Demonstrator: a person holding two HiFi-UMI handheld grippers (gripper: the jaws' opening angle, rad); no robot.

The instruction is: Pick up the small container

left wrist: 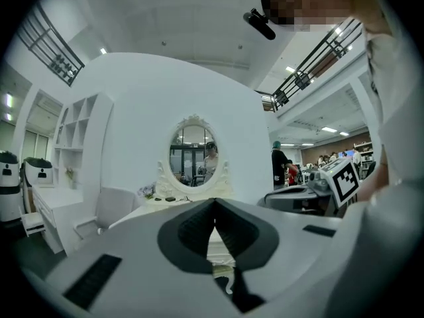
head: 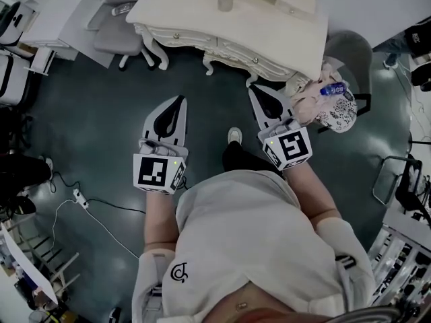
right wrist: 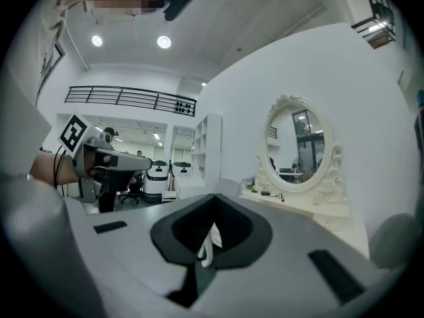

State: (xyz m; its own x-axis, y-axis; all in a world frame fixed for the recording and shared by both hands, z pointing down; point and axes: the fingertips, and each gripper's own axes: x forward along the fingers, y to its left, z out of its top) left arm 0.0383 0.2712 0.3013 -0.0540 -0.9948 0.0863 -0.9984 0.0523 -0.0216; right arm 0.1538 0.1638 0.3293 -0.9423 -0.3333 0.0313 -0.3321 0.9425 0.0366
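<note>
The small container [head: 224,2] is a pale cylinder standing on the white dressing table [head: 269,36] at the top of the head view. My left gripper [head: 179,100] hangs over the dark floor, well short of the table, shut with nothing in it. My right gripper [head: 254,89] is also shut and empty, its tip just below the table's front edge. In the left gripper view the left gripper [left wrist: 214,204] has its jaws meeting at a point. The right gripper view shows the right gripper [right wrist: 213,197] with its jaws likewise pressed together. Both point toward the oval mirror [left wrist: 193,152].
A grey office chair [head: 118,19] stands left of the table. At the table's right end is a seat piled with cloth [head: 333,110] and a blue bottle [head: 332,89]. A power strip with a cable [head: 79,197] lies on the floor at left. White shelves [right wrist: 205,151] stand beyond.
</note>
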